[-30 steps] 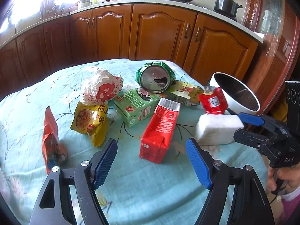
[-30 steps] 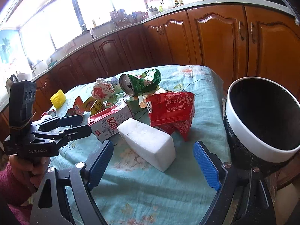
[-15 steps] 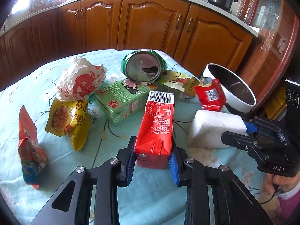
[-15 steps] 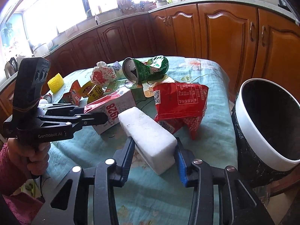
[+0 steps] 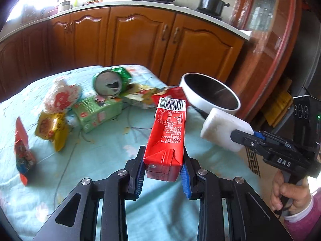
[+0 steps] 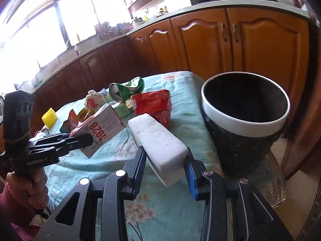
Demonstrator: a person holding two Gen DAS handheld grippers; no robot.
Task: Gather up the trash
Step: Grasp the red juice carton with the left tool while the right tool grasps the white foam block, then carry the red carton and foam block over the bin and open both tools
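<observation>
Left gripper (image 5: 163, 173): jaws have just closed on red carton (image 5: 167, 138), lifted clear of tabletop (image 5: 100, 160).
Right gripper (image 6: 165, 169): jaws just closed on foam block (image 6: 158, 144), beside bin (image 6: 242, 120).
Risk: I grip both by their ends; either may pivot and miss the bin.

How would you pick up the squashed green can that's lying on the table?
Grab the green can across its crumpled middle, coming down from above. It lies on its side with the round silver top facing the left claw's camera, so the body runs away behind it. Its dented sides give a claw flatter spots to pinch; the round top looks too wide.
</observation>
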